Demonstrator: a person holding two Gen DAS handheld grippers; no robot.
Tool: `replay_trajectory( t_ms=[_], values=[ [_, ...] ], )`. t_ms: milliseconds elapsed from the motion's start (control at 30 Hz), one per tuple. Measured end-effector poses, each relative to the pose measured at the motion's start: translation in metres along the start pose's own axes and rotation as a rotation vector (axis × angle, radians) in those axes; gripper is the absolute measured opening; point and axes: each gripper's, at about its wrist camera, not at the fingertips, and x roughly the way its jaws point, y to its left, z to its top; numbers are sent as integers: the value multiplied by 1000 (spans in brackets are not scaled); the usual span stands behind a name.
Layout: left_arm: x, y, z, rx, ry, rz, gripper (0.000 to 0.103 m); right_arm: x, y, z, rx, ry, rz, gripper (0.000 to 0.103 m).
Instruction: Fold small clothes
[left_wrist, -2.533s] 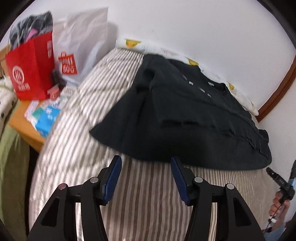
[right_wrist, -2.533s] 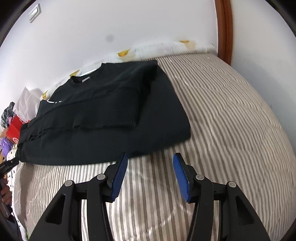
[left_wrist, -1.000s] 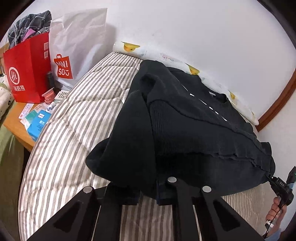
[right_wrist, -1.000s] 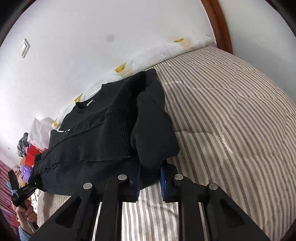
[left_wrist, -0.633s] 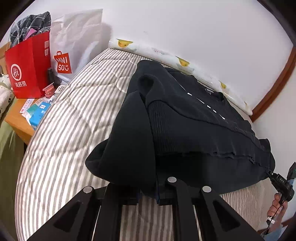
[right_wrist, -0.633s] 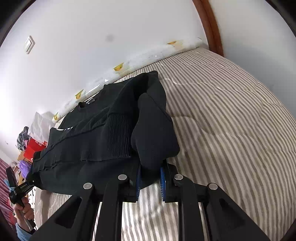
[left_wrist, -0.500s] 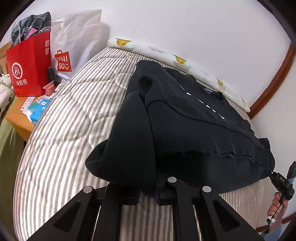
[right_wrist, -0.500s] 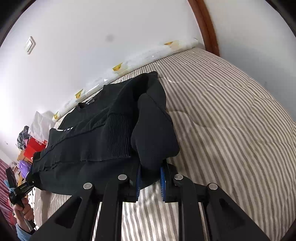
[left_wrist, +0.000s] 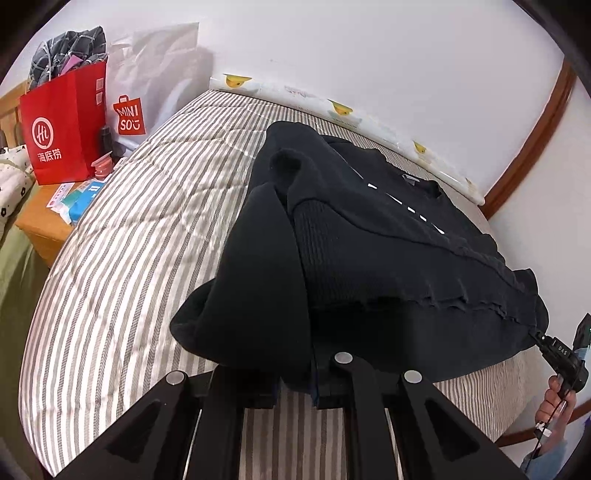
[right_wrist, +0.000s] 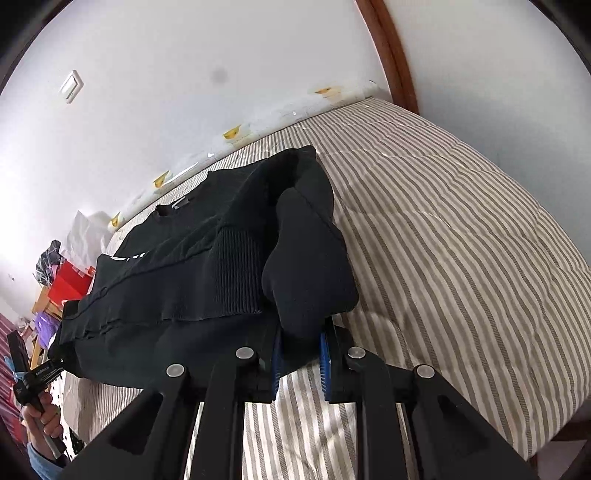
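A black sweater (left_wrist: 369, 251) lies across the striped bed, sleeves folded in over its body. Its near hem is lifted off the cover at both corners. My left gripper (left_wrist: 295, 384) is shut on the hem's left corner, and the cloth bulges over its tips. In the right wrist view my right gripper (right_wrist: 301, 354) is shut on the sweater's (right_wrist: 207, 266) other hem corner, with black cloth pinched between the blue pads (right_wrist: 324, 365). The collar end rests on the bed by the wall. Each view shows the other gripper at the sweater's far corner, held by a hand (left_wrist: 554, 402).
The striped bed cover (left_wrist: 129, 240) fills both views. A red paper bag (left_wrist: 62, 122) and a white shopping bag (left_wrist: 147, 92) stand at the bed's left, with small packets on a wooden bedside table (left_wrist: 44, 225). A white wall and wooden trim (left_wrist: 532, 140) lie behind.
Both grippers, open before the hem at first, shut on its corners and lifted them. Over the last second both have carried the hem on toward the collar end and the wall.
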Motion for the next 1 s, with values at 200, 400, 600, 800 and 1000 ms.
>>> replay_trajectory(
  t_ms=[200, 400, 600, 800, 1000],
  values=[
    [-4, -2, -6, -1, -1, 2, 11, -5, -5, -7, 14, -4, -1, 17],
    [-5, -3, -8, 11, 2, 9, 11, -3, -4, -8, 15, 16, -28, 19],
    [-9, 2, -13, -2, 9, -13, 13, -24, -12, -9, 14, -14, -67, 28],
    [-15, 6, -25, 21, 44, -10, 25, -51, -1, -5, -24, -85, -84, 30],
    [-39, 2, -35, 64, 19, -33, 25, -42, 50, -11, -175, -87, -11, 29]
  ],
)
